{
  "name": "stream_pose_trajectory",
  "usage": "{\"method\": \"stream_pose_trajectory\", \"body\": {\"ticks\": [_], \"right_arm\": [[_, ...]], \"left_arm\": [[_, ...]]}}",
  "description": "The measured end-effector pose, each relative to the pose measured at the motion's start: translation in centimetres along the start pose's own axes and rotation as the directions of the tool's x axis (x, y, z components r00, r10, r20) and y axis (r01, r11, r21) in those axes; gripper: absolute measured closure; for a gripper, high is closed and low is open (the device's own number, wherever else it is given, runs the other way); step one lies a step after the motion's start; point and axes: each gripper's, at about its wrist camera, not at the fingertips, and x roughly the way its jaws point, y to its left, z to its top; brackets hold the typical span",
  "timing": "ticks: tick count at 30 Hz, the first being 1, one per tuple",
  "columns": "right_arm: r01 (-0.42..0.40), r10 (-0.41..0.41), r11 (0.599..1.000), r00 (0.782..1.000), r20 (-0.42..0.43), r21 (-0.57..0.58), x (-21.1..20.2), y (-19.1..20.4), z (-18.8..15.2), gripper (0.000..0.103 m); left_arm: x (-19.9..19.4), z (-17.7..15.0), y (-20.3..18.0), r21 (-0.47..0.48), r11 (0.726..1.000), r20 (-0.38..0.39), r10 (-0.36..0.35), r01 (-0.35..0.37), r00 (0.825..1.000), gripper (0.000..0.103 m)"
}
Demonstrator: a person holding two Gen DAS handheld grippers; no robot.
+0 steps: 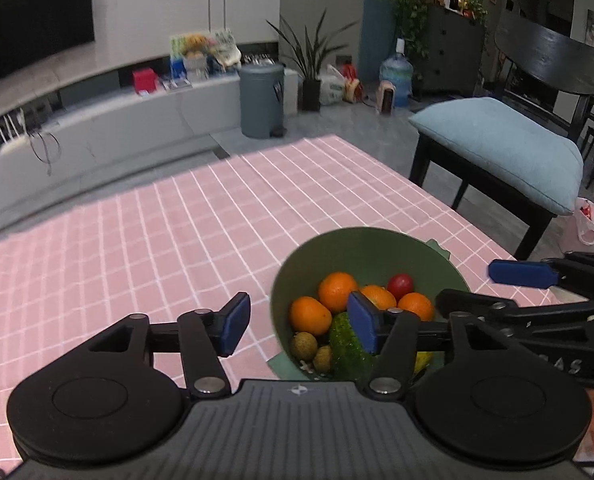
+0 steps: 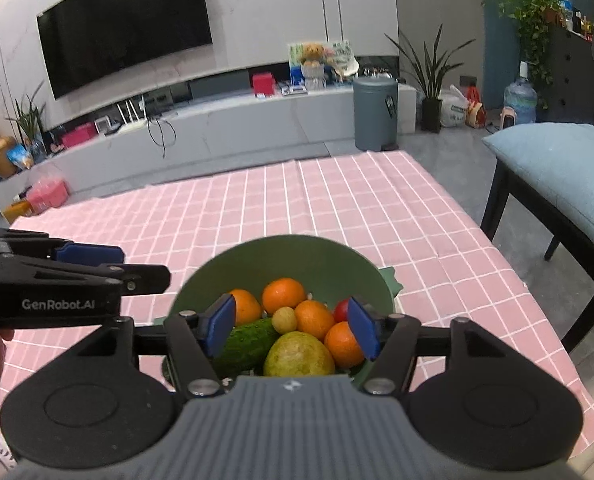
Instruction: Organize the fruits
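Apparently both tools are done w/ the bowl: left gripper (image 1: pixel 299 330) and right gripper (image 2: pixel 293 330) hang over it w/ jaws spread, nothing pinched, prob so they clear the rim. Green bowl (image 2: pixel 281 254) sits on the pink checked cloth (image 2: pixel 337 200), near its front-right part. Inside: several oranges (image 2: pixel 284 295), a cucumber (image 2: pixel 245 344), a yellow-green pear-like fruit (image 2: pixel 299 356), a small red fruit (image 1: pixel 400 285), small brownish ones (image 1: pixel 304 345). No loose fruit on the cloth, so sorting looks finished.

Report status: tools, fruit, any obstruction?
Left tool open, empty. Right tool open, empty. Fruit piled in green bowl on pink cloth. Nothing blocking.
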Motion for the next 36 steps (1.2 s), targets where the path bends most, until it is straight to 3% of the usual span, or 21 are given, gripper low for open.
{"method": "stream_pose_trajectory", "body": {"ticks": [6,9,12,21,36], "right_arm": [[-0.019,0.020,1.000,0.998,0.062,-0.017,-2.4,0.0,-1.1,0.037],[-0.044,0.046,0.999,0.996,0.073,-0.026,-3.2,0.1,-1.8,0.027],[-0.083,0.085,0.996,0.994,0.071,-0.028,-3.7,0.2,-2.6,0.025],[-0.139,0.142,0.989,0.987,0.079,-0.039,-4.7,0.4,-4.7,0.018],[-0.121,0.118,0.991,0.991,0.055,0.057,-4.0,-1.0,-5.6,0.014]], "left_arm": [[-2.3,-1.2,-1.2,0.035,0.998,0.071,0.049,-0.051,0.996,0.026],[-3.0,-2.0,-1.7,0.032,0.997,0.101,0.065,-0.069,0.993,0.024],[-3.6,-2.8,-1.9,0.015,0.996,0.113,0.081,-0.083,0.990,0.021],[-3.9,-4.9,-1.9,-0.020,0.994,0.071,0.108,-0.107,0.992,0.020],[-3.8,-7.0,-0.9,-0.083,0.980,-0.041,0.179,-0.182,0.983,0.020]]}}
